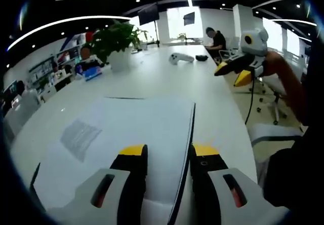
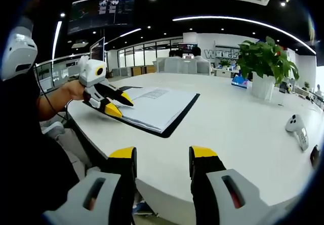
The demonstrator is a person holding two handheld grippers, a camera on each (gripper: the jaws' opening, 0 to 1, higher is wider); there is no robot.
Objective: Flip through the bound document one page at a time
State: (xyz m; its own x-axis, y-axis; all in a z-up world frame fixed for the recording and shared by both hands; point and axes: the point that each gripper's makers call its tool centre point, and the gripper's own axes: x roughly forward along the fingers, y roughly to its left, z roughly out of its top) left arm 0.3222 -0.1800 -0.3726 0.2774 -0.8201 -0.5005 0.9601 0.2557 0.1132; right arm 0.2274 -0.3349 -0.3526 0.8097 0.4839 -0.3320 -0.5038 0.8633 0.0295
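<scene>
A: Table [image 2: 238, 128] first. What lies ahead of each claw?

B: The document [image 1: 131, 134] lies flat directly ahead of the left claw [image 1: 168, 153], whose jaws are spread and empty, straddling the dark right edge. The right claw [image 2: 161, 154] is released too, holding nothing, well back from the document [image 2: 152, 106], off the table's near rim.

A: Risks?

B: In my judgement, three. The left jaws at the edge could pinch several sheets at once, so more than one page turns. Pressing on the dark cover could slide the whole document across the smooth table. A hard pinch could crease the top page.

A: Smaller items?

B: A plant [image 2: 264, 65] and a controller [image 2: 297, 128] sit far beyond the right claw; neither is at risk.
</scene>
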